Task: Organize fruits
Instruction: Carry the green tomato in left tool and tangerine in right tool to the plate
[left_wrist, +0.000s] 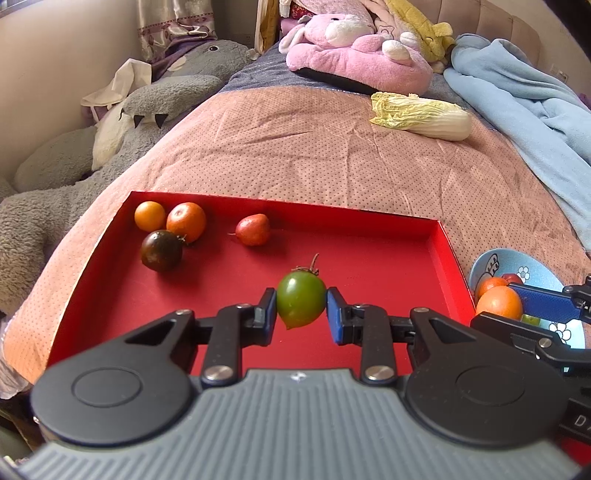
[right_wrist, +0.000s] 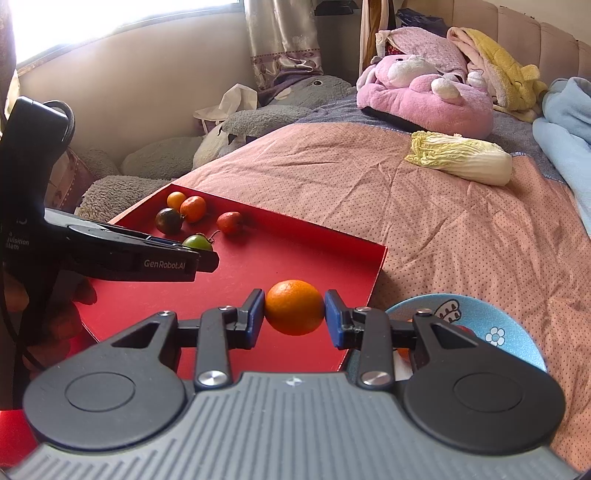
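My left gripper (left_wrist: 301, 306) is shut on a green tomato (left_wrist: 300, 303) with a stem, held above the red tray (left_wrist: 369, 266). My right gripper (right_wrist: 294, 308) is shut on an orange (right_wrist: 294, 306), over the tray's (right_wrist: 314, 254) near right corner. At the tray's far left lie two small oranges (left_wrist: 149, 216) (left_wrist: 185, 221), a dark tomato (left_wrist: 161, 250) and a red fruit (left_wrist: 253, 229). A blue bowl (left_wrist: 532, 269) to the right of the tray holds more fruit (left_wrist: 491, 286). In the right wrist view the left gripper (right_wrist: 207, 254) shows at left with the green tomato (right_wrist: 197, 242).
The tray and bowl (right_wrist: 491, 321) rest on a pink dotted bedspread (left_wrist: 314, 147). A napa cabbage (left_wrist: 421, 115) lies farther back. Plush toys, one pink (left_wrist: 354, 48) and one grey (left_wrist: 110, 133), and a blue blanket (left_wrist: 517, 81) ring the bed. A person's hand (right_wrist: 55, 317) holds the left gripper.
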